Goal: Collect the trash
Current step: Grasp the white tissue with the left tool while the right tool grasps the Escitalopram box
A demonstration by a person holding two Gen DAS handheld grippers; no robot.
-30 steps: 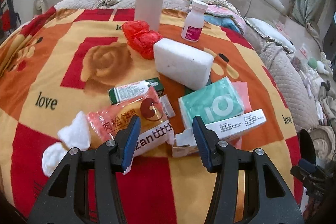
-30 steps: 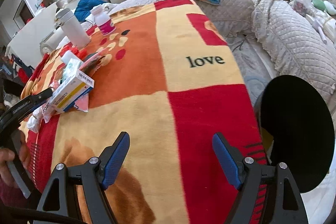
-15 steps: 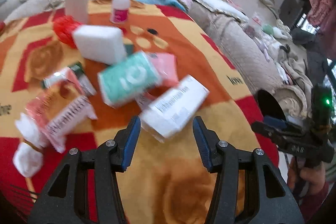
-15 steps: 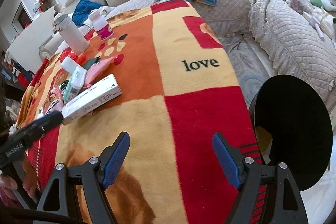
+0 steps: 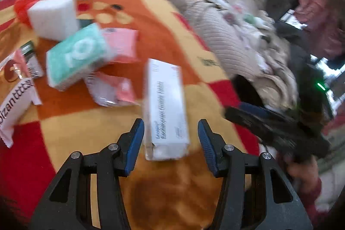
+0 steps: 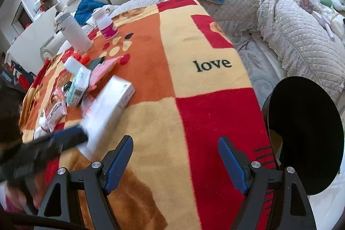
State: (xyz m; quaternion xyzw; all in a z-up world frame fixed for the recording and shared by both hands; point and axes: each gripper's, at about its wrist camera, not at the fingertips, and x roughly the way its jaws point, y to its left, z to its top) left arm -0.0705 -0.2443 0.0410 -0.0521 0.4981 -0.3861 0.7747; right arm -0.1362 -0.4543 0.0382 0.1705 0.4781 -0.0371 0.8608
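The left gripper (image 5: 170, 139) is hovering with its fingers apart around the near end of a long white box (image 5: 165, 109), apparently not touching it, though blur hides contact. The box is lying on the blanket (image 6: 194, 83) beside a teal pack (image 5: 77, 55). The right gripper (image 6: 175, 163) is gaping over bare blanket, near the black bin (image 6: 306, 135).

Both the left gripper (image 5: 170, 139) and right gripper (image 6: 175, 163) are showing black triangular-cutout frames, silver screws and ribbed blue pads (image 6: 117, 166) (a dark red sleeve (image 5: 310, 193) is peeking in at lower right).
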